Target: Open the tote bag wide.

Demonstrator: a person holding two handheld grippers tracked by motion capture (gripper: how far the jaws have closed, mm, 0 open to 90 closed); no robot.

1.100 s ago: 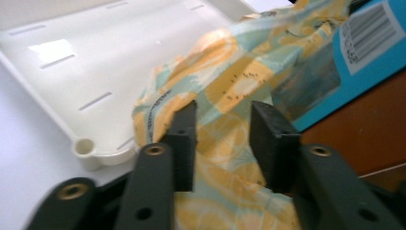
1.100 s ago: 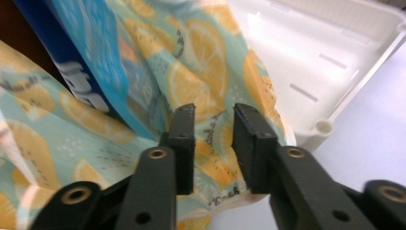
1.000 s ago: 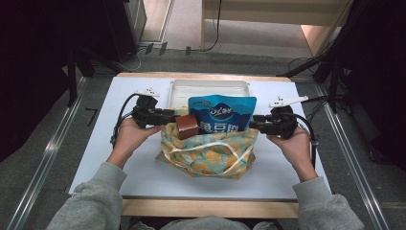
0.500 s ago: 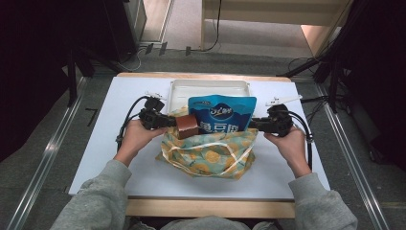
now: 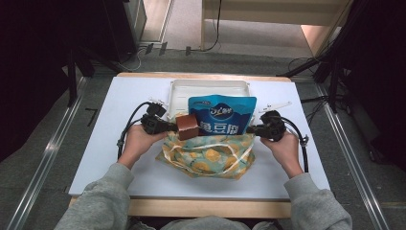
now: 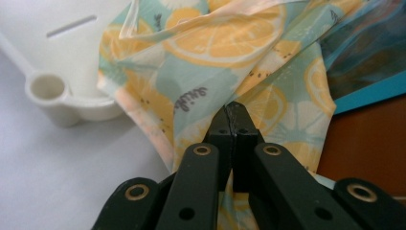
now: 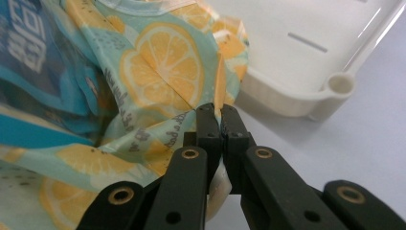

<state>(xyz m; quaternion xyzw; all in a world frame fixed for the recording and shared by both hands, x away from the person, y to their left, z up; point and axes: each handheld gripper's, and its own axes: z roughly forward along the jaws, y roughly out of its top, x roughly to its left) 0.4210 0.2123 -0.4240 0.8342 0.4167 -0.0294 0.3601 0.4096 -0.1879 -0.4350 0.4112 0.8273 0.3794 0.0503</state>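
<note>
A cloth bag (image 5: 210, 158) printed with lemon slices lies open on the white table, with a blue snack packet (image 5: 221, 115) and a brown box (image 5: 187, 127) standing in its mouth. My left gripper (image 5: 171, 128) is at the bag's left rim, my right gripper (image 5: 252, 129) at its right rim. In the left gripper view the jaws (image 6: 232, 112) have just been closing and now pinch the lemon fabric (image 6: 215, 43). The right gripper (image 7: 215, 115) has likewise just closed, with a fold of the fabric (image 7: 163, 62) between its pads.
A white plastic tray (image 5: 210, 88) stands just behind the bag, its corner close to both grippers (image 6: 48, 88) (image 7: 297, 96). Black cables loop from each gripper over the table. Dark stands and cables flank the table.
Both hands have sunk a little toward the table at the bag's sides. The bag's rim is now drawn out between the two grippers.
</note>
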